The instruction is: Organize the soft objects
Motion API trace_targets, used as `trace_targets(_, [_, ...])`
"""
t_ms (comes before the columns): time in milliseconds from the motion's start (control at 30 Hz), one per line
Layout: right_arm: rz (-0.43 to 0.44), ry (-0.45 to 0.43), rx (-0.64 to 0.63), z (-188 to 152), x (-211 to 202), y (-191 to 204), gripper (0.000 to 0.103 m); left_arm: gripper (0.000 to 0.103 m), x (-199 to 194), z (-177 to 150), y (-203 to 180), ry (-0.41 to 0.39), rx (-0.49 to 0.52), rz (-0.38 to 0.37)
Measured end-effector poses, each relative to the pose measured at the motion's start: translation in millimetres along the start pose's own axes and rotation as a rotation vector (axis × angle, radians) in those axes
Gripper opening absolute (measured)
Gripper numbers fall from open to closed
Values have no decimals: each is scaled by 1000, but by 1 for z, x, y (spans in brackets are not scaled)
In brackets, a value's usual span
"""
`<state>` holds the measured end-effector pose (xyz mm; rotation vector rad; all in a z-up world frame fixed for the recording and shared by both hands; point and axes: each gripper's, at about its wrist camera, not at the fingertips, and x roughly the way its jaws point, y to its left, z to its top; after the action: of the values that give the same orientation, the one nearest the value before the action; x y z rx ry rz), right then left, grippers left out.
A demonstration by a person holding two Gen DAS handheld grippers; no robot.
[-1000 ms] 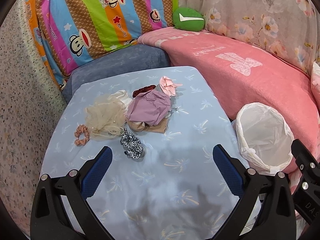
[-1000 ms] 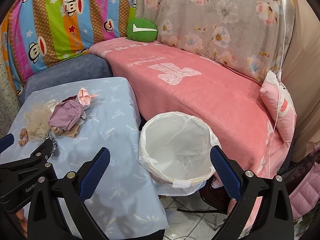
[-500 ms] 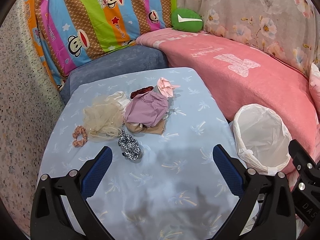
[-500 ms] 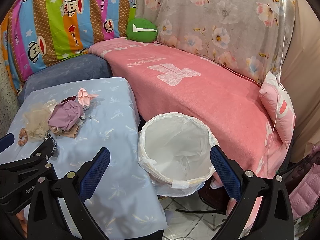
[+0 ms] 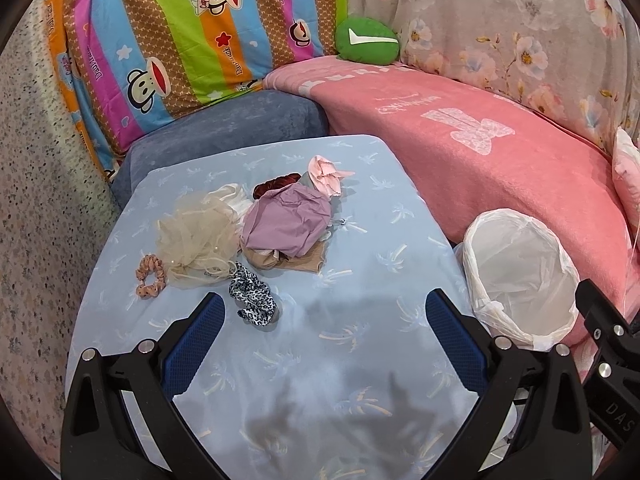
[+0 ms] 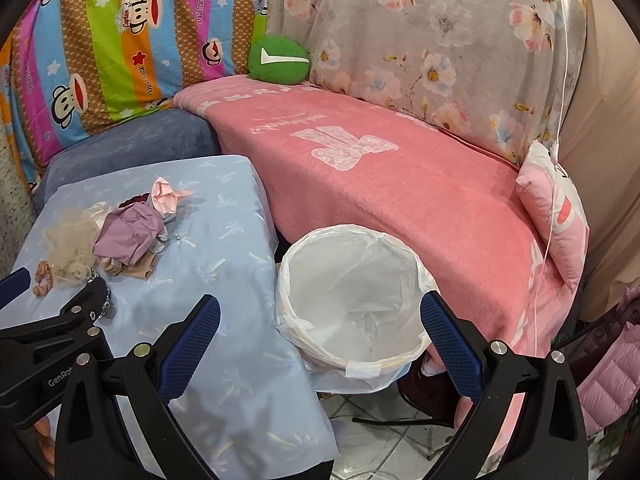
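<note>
A black-and-white leopard-print fabric scrunchie [image 5: 253, 298] is lying on the pale-blue palm-print bench [image 5: 352, 240], just ahead of the left tool's [image 5: 320, 332] left finger. Beyond it, a crumpled lilac cloth [image 5: 288, 220], a beige tulle puff [image 5: 198, 236] and a small peach scrunchie [image 5: 150, 276] are sitting farther forward. The left tool is hovering wide open, gripping nothing. The right tool [image 6: 320, 336], equally spread and empty, is hanging over the white plastic-lined bin [image 6: 352, 300] directly before it.

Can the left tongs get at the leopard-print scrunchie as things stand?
Probably yes. The left tongs are open, and the black-and-white leopard-print fabric scrunchie lies alone on the light blue tablecloth just beyond the left fingertip, nothing on top. It sits left of centre, so a small leftward shift looks needed.
</note>
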<state>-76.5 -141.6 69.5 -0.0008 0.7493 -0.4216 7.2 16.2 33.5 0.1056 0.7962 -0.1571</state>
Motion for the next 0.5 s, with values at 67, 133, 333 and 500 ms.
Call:
trace_targets(67, [1,-5,7,1,0,2,97,96,2,0,2,-8,-2,-7])
trace_targets(133, [8,-7,14,2,1,4,97,96,4,1,5,-17,3,-8])
trace_targets(333, [15,-18,36,4,6,14,97,96,12,2,18,-35,3,-33])
trace_targets(500, [22,-19,49,3,11,28,97,96,19,3,35,-51,-4,-29])
